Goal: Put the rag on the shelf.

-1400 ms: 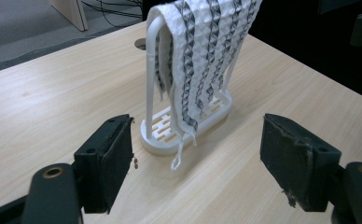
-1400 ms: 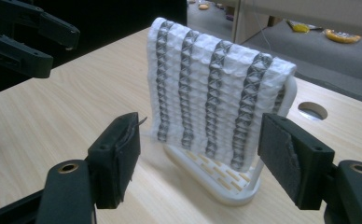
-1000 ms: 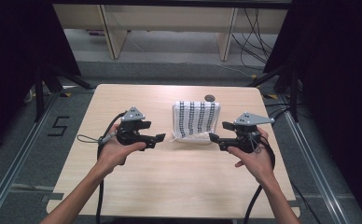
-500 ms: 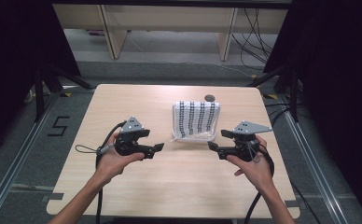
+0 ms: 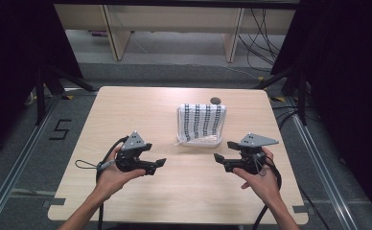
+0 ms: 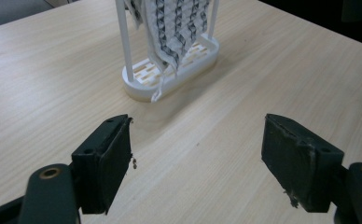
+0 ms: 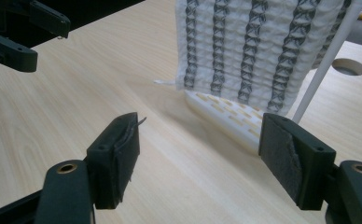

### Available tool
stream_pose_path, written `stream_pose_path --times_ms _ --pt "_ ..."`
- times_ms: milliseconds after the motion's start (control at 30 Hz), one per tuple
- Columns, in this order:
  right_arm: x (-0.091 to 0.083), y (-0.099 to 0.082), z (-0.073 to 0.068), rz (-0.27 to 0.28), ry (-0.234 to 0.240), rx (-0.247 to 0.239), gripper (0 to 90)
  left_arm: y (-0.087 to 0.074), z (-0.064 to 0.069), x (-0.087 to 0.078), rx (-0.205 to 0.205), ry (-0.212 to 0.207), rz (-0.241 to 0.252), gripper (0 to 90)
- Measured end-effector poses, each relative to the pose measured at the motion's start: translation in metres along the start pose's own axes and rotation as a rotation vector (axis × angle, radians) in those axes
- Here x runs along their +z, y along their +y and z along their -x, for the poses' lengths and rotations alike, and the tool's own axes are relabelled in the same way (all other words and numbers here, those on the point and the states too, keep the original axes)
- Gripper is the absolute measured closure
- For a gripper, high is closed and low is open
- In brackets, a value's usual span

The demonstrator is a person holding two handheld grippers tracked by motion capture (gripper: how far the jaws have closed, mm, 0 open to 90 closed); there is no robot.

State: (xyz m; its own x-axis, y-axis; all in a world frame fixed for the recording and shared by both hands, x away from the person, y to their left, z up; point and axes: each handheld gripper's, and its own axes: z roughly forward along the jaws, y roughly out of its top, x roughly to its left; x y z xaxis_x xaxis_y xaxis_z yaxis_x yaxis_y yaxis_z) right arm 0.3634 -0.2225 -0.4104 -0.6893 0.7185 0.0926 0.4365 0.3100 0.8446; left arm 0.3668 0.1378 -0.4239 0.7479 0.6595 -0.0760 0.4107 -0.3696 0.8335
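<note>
A white rack (image 5: 201, 142) stands on the wooden table (image 5: 126, 110), right of its middle, with a white cloth (image 5: 203, 122) with dark patterned stripes draped over it. My left gripper (image 5: 157, 154) is held to the near left of the rack and points right, open and empty. My right gripper (image 5: 222, 150) is held to the near right and points left, also open and empty. In the left gripper view the jaws (image 6: 200, 135) stand wide apart over bare wood, short of the rack's base (image 6: 184, 65) and the cloth (image 6: 170, 23). The right gripper view has its jaws (image 7: 200, 130) apart before the cloth (image 7: 254, 42).
A round cable hole (image 5: 215, 100) lies in the tabletop just behind the rack. The table's near edge runs under the person's forearms. Metal rails flank the table on the floor, and a "5" (image 5: 59, 129) is marked at the left. The left gripper (image 7: 16, 32) appears far off in the right gripper view.
Both hands have drawn back toward the table's near edge and sunk lower, away from the rack. Both pairs of jaws stayed open.
</note>
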Motion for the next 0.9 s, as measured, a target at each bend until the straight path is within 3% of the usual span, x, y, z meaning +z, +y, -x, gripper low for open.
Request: stream_pose_path --times_ms 67,133,200,233,300,333,367,400,467,500,533,600,633,667,733,800,833,900 --pt "0.001 -0.003 -0.001 -0.009 0.014 0.01 28.6 -0.003 0.002 0.0 -0.01 0.001 -0.001 23.8" --pt "0.0 -0.006 -0.001 -0.01 -0.002 -0.016 27.6 -0.007 0.003 0.001 -0.009 0.0 0.002 23.5" --pt "0.0 -0.009 -0.003 -0.014 0.004 0.006 26.5 -0.009 0.002 0.0 0.011 -0.01 -0.02 22.8" --pt "0.001 -0.01 -0.002 -0.007 0.017 0.01 25.7 -0.01 0.003 0.0 -0.004 -0.009 -0.007 22.1" --pt "-0.001 -0.012 -0.004 -0.025 -0.001 0.019 24.1 -0.013 0.003 -0.001 0.008 -0.015 -0.021 21.5" --pt "0.001 -0.013 -0.005 -0.005 -0.003 0.033 24.1 -0.014 0.005 -0.001 -0.005 -0.017 -0.011 21.5" --pt "0.0 -0.014 -0.004 -0.011 0.002 0.01 24.4 -0.015 0.004 -0.002 0.018 -0.022 -0.028 21.3" --pt "0.0 -0.015 -0.005 -0.019 0.015 0.014 24.4 -0.017 0.007 -0.001 -0.004 -0.019 -0.013 20.7" --pt "-0.001 -0.017 -0.005 -0.026 0.008 0.019 23.4 -0.019 0.006 -0.003 0.02 -0.03 -0.036 19.2" --pt "-0.001 -0.018 -0.007 -0.037 0.011 0.035 23.4 -0.021 0.008 -0.002 0.004 -0.022 -0.02 19.3" --pt "-0.001 -0.02 -0.006 -0.03 0.003 0.011 23.4 -0.022 0.009 -0.002 0.01 -0.026 -0.024 19.1" --pt "-0.001 -0.022 -0.007 -0.036 0.006 0.012 23.5 -0.026 0.01 -0.003 0.017 -0.028 -0.03 18.8" --pt "0.0 -0.024 -0.007 -0.038 0.023 0.015 23.6 -0.027 0.01 -0.004 0.026 -0.032 -0.034 18.7" --pt "0.0 -0.026 -0.009 -0.043 0.007 0.021 23.6 -0.029 0.011 -0.005 0.039 -0.029 -0.045 18.8" --pt "0.0 -0.029 -0.012 -0.062 0.019 0.052 23.7 -0.032 0.012 -0.004 0.027 -0.033 -0.044 18.8" --pt "0.002 -0.033 -0.01 -0.057 0.017 0.01 23.8 -0.035 0.013 -0.005 0.038 -0.039 -0.056 18.8" --pt "0.002 -0.035 -0.013 -0.069 0.019 0.046 23.8 -0.037 0.015 -0.004 0.02 -0.04 -0.043 18.8" --pt "0.002 -0.038 -0.012 -0.075 0.017 0.018 23.9 -0.04 0.016 -0.004 0.028 -0.045 -0.052 18.8"
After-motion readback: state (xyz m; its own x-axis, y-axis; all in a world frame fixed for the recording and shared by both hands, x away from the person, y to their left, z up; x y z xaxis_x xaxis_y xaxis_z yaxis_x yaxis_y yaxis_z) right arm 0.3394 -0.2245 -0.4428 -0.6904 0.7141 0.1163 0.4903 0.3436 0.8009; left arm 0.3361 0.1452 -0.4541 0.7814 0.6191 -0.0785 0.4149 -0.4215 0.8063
